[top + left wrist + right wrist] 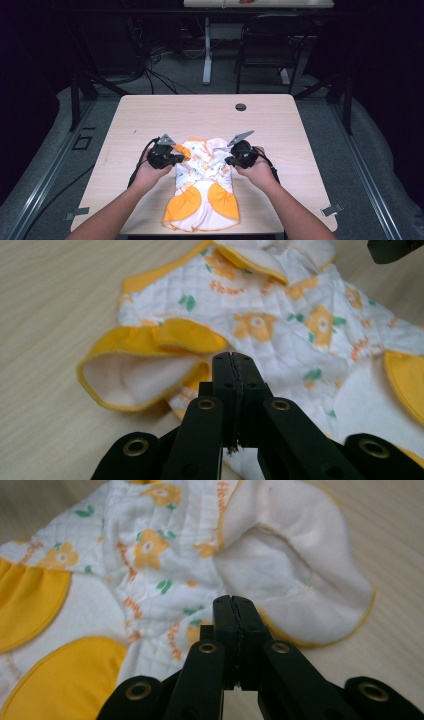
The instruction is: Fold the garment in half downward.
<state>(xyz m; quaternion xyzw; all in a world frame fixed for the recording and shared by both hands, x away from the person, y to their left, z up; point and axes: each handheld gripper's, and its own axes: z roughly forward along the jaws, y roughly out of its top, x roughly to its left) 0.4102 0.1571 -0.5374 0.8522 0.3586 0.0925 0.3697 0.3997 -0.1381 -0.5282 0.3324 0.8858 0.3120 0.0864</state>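
A small baby garment (pixel 205 185) lies flat on the near half of the table, between the two hands and running down to the near edge. Its upper body is white quilted cloth printed with orange flowers, green leaves and orange lettering (pixel 280 325). The lower part is plain white with two rounded orange-yellow patches (pixel 200 200) set side by side. On the left a short sleeve with a yellow cuff (pixel 145 375) gapes open, its pale fleecy lining showing. On the far right a flap is turned back, showing white fleece lining edged with a thin yellow seam (pixel 300 565). The cloth is rumpled near the top.
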